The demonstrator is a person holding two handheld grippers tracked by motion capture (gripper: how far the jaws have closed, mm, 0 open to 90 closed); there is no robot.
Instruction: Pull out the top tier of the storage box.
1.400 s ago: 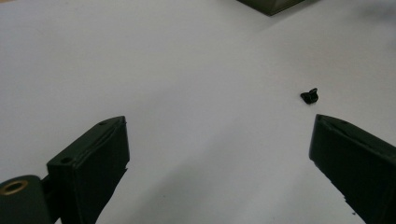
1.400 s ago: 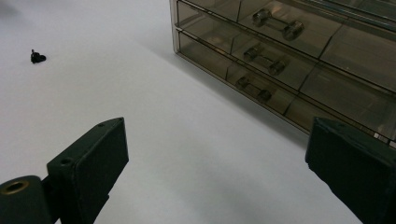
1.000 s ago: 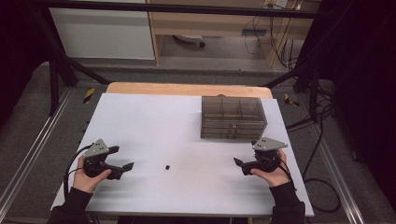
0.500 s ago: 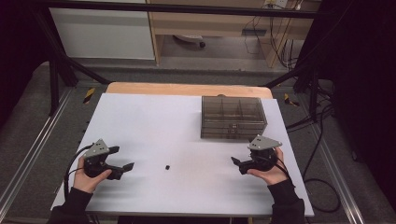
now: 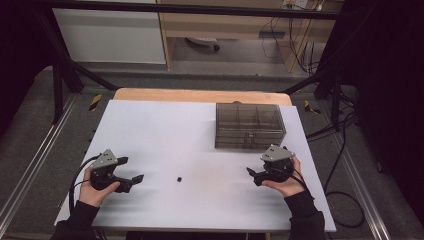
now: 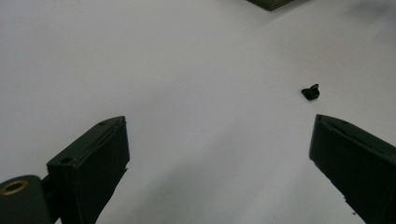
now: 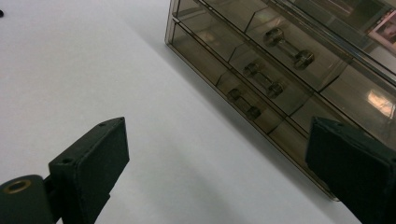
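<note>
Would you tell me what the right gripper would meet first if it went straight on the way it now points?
Probably the smoky clear drawer box: the right gripper, jaws wide open, looks along bare white table toward its drawer fronts, though depth is hard to judge.

**Colours on the worktop**

The worktop (image 5: 200,140) is plain white with a bare wood strip along its far edge. The drawer box (image 5: 249,125) is smoky, see-through brown-grey. The small part (image 5: 179,178) is black. Each hand-held gripper (image 5: 131,180) (image 5: 251,174) is black, topped by a grey plate.
</note>
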